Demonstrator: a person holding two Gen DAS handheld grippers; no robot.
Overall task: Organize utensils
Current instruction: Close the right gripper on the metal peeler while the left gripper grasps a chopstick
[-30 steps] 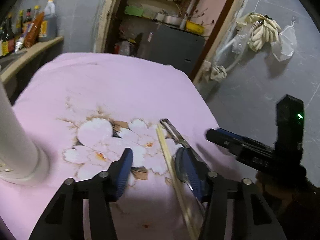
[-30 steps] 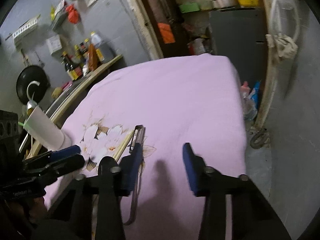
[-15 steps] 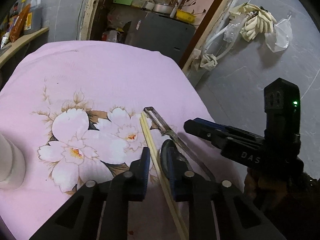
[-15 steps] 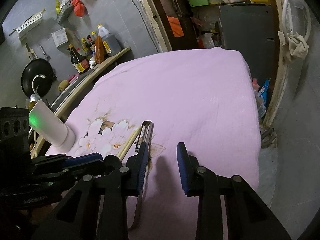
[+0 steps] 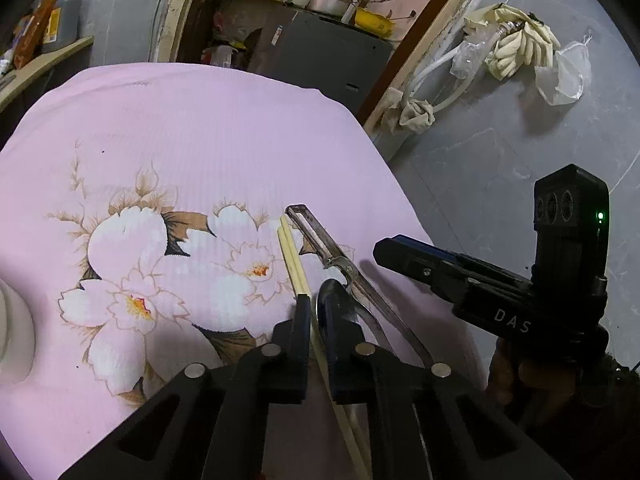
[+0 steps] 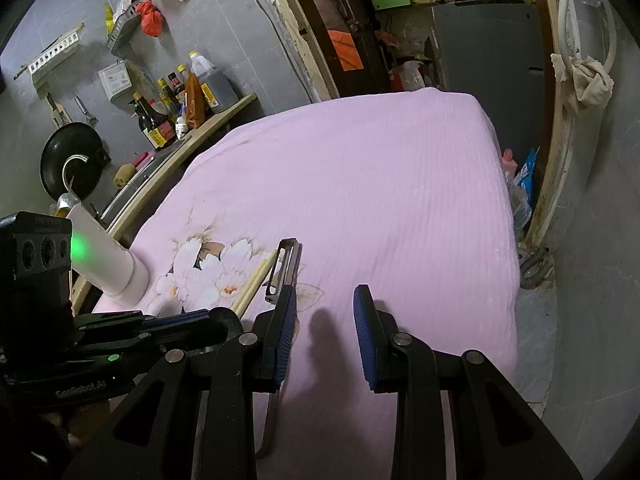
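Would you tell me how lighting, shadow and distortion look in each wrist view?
Left wrist view: dim, sharp, fisheye-bent doorframe, dark corners; left gripper shades the cloth beneath. Right wrist view: right gripper casts a finger shadow on the cloth; a green light flares.

Left hand-held gripper [image 5: 314, 312] clamped on chopsticks [image 5: 294, 260]

The left claw [image 5: 314, 312], black with blue-padded fingers, tilts downward, its jaws just drawn together to a narrow slit around a pair of pale chopsticks [image 5: 294, 260]. The right claw [image 6: 325, 320] hangs beside it, jaws parted, gripping nothing.
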